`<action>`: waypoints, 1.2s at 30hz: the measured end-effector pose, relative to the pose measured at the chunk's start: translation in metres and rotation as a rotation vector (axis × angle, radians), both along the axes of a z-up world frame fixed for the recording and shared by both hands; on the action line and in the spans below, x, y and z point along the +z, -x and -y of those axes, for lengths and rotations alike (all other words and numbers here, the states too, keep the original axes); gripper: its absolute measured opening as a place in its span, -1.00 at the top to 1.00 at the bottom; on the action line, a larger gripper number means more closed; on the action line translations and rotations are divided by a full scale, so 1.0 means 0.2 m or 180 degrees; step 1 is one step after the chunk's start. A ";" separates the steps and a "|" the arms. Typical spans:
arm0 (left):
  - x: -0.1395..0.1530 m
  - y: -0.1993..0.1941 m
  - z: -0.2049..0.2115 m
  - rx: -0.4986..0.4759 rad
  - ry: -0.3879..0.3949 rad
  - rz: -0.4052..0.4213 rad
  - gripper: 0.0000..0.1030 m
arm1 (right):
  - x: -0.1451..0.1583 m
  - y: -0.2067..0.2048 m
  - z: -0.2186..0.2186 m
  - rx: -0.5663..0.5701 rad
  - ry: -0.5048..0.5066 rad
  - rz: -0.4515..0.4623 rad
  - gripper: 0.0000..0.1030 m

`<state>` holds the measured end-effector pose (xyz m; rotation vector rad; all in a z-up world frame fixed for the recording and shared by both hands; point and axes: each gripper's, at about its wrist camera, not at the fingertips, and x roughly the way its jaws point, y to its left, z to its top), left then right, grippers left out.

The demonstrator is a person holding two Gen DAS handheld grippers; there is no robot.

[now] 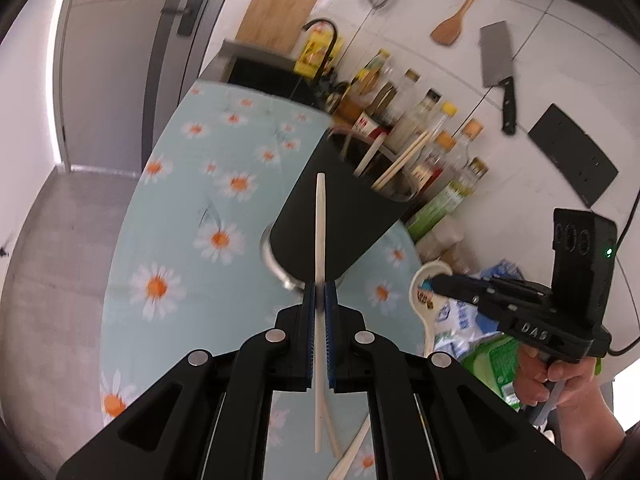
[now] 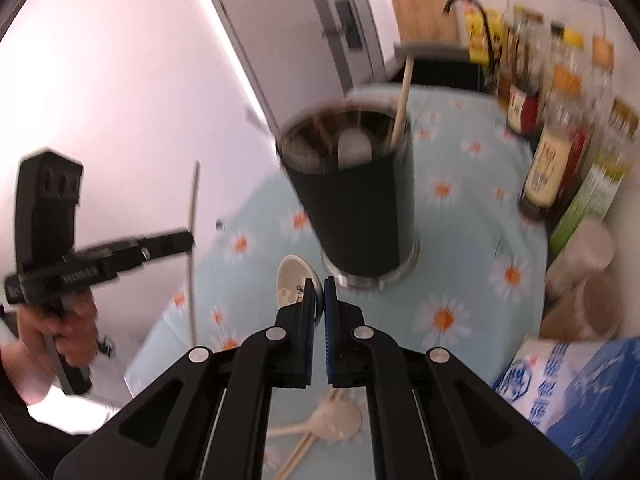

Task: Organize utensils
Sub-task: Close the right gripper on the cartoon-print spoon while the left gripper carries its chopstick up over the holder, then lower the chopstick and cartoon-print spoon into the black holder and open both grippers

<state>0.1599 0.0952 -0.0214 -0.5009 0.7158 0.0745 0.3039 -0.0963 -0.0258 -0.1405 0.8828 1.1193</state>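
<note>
Daisy-print cloth (image 1: 192, 184) covers the counter, with the black holder (image 1: 340, 208) standing mid-table, chopsticks and a spoon inside. Only the left view shows the wall cleaver (image 1: 498, 68) and spatula (image 1: 456, 20). Left gripper (image 1: 320, 290) is clamped on a white chopstick (image 1: 320, 220). Right gripper (image 2: 319, 286) pinches a white spoon (image 2: 294, 276); its view shows loose utensils (image 2: 320, 428) below. Bottles (image 2: 548, 168) crowd the holder's right.

I see the black utensil holder (image 1: 340, 208) standing upright on the daisy cloth, already holding chopsticks (image 1: 400, 164) and a pale spoon (image 2: 354, 148). My white chopstick (image 1: 321, 240) stands near vertical just in front of the holder. A cream spoon (image 2: 298, 280) is at its foot. More spoons and chopsticks (image 2: 320, 436) lie nearer me.
</note>
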 end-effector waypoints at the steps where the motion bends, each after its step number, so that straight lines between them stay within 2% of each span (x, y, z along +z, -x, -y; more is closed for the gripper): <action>1: 0.02 -0.01 0.01 -0.0008 -0.0021 0.0044 0.93 | 0.03 -0.01 0.01 -0.0040 -0.0074 0.0025 0.90; 5: 0.14 -0.05 0.02 -0.0026 -0.0161 0.0232 0.93 | 0.20 -0.08 0.06 -0.0248 -0.0401 0.0212 0.90; 10: 0.32 -0.10 0.01 0.0012 -0.0310 0.0468 0.93 | 0.36 -0.15 0.08 -0.0535 -0.0638 0.0396 0.90; 20: 0.64 -0.22 -0.02 0.0012 -0.0536 0.0960 0.93 | 0.57 -0.25 0.04 -0.0914 -0.0864 0.0849 0.90; 28: 0.72 -0.35 -0.04 -0.0027 -0.0521 0.1140 0.93 | 0.67 -0.30 -0.05 -0.1010 -0.0923 0.1133 0.90; 32: 0.71 -0.42 -0.06 -0.0046 -0.0510 0.1213 0.93 | 0.67 -0.32 -0.10 -0.1056 -0.0908 0.1288 0.90; 36: 0.67 -0.48 -0.09 -0.0034 -0.0454 0.1237 0.93 | 0.65 -0.36 -0.15 -0.1073 -0.0880 0.1295 0.90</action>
